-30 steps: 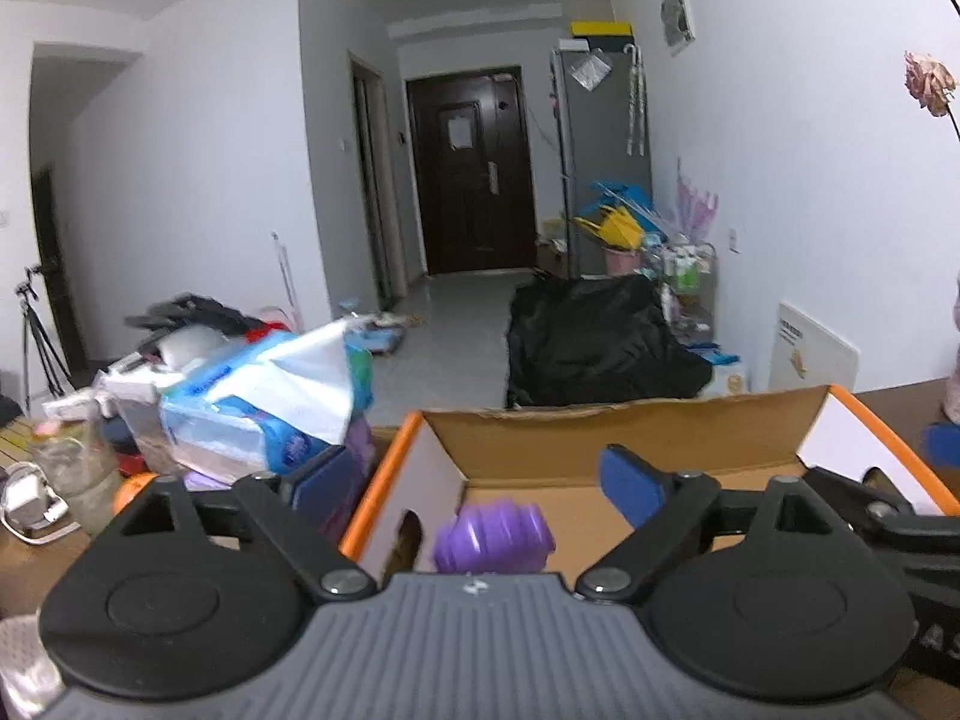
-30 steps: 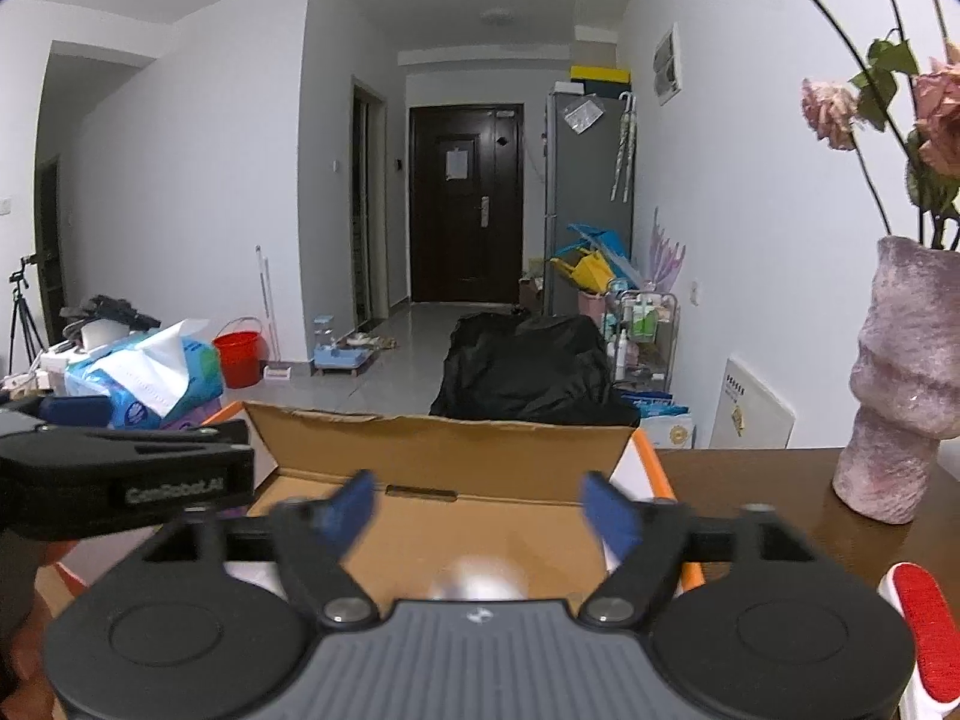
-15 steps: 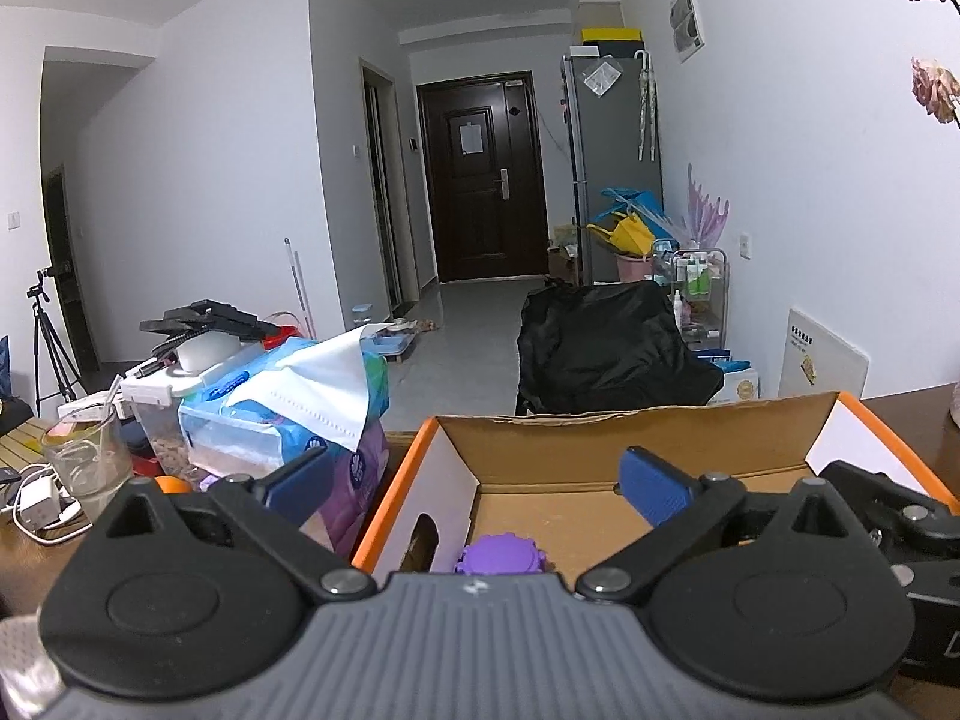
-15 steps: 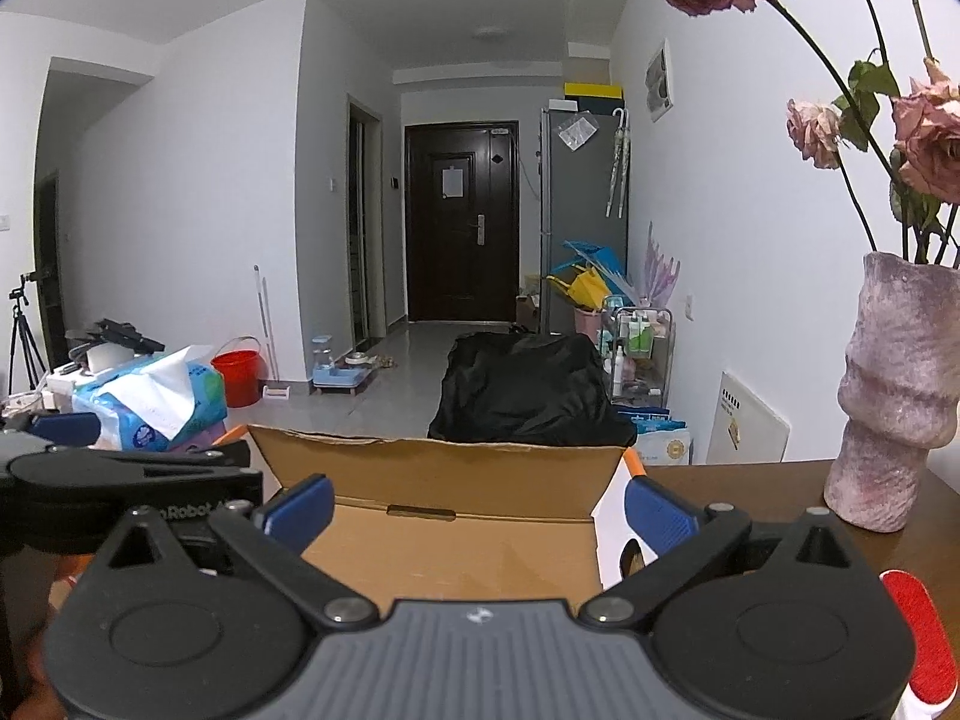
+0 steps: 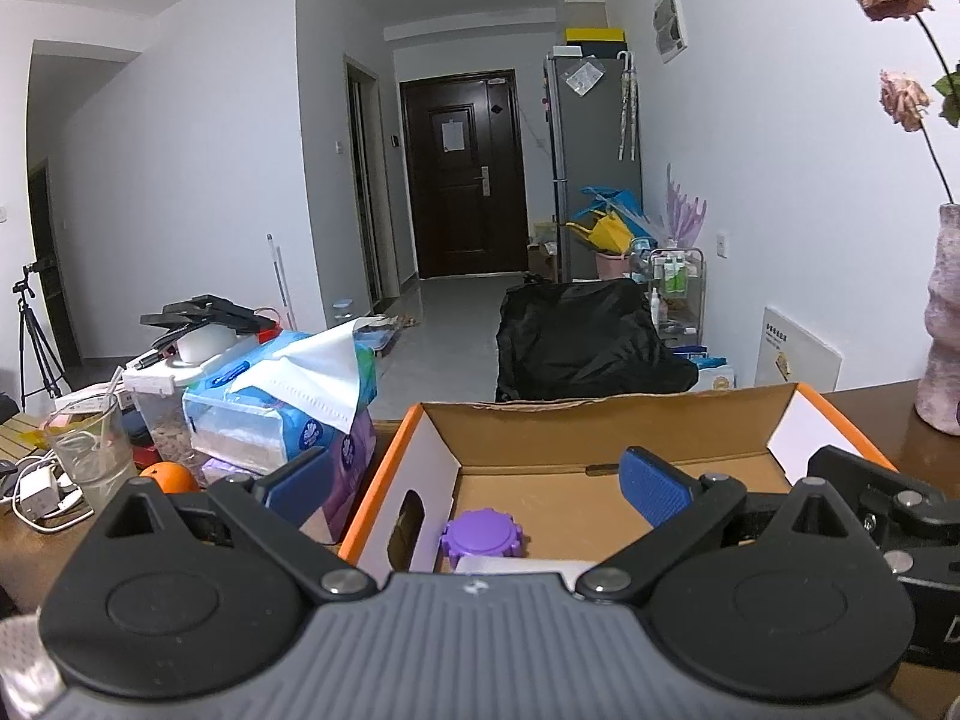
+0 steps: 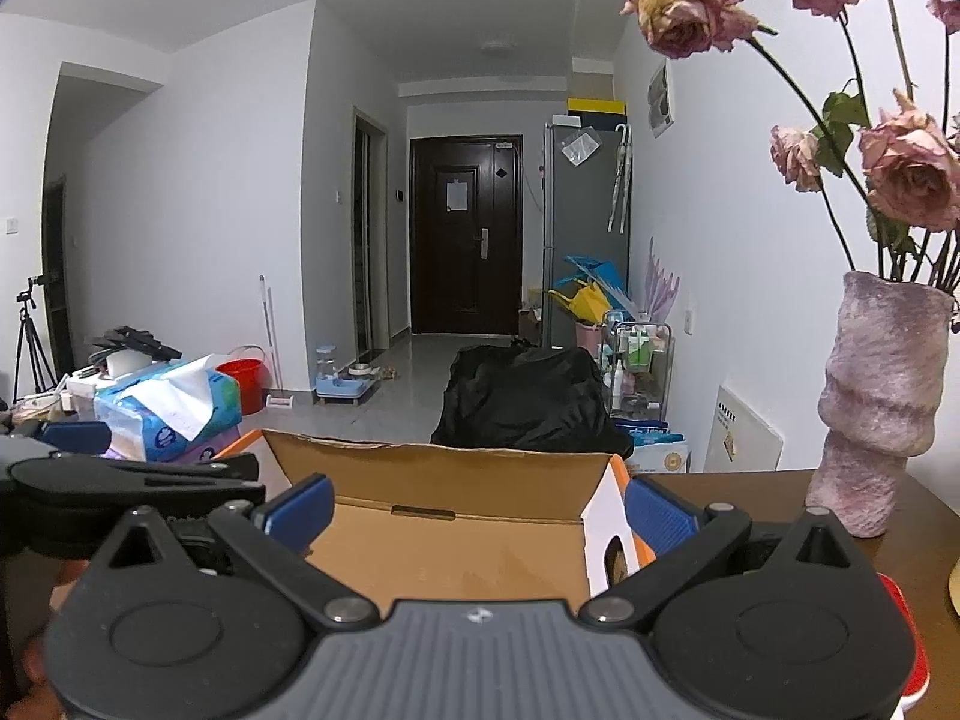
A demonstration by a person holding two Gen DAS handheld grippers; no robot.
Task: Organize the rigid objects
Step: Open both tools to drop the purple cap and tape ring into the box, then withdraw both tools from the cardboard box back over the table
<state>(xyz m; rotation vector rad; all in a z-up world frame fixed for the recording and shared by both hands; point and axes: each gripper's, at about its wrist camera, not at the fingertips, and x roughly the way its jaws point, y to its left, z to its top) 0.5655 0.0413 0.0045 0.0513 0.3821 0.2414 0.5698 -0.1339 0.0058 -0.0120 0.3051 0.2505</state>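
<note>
Both tongs spread wide, empty — left tongs (image 5: 474, 489), right tongs (image 6: 477, 513). Purple gear piece (image 5: 485, 540) lying inside cardboard box (image 5: 600, 426). Best lifted clear of box walls before seeking next item.

The left gripper (image 5: 474, 489) is hovering over an open cardboard box (image 5: 588, 420) with orange-edged flaps, its blue-padded fingers (image 5: 651, 483) standing wide apart with nothing between them. A purple gear-shaped piece (image 5: 483, 540) is lying on the box floor near the left wall, just beside a white object whose shape cannot be made out. Left of the box, a tissue pack (image 5: 288, 396) is sitting on the cluttered tabletop (image 5: 36, 552), with an orange (image 5: 168, 476) and a clear plastic cup (image 5: 90, 450) near it. Part of the right gripper (image 5: 888, 516) is showing at the box's right edge. A pink vase (image 5: 945, 324) is standing at far right.
</note>
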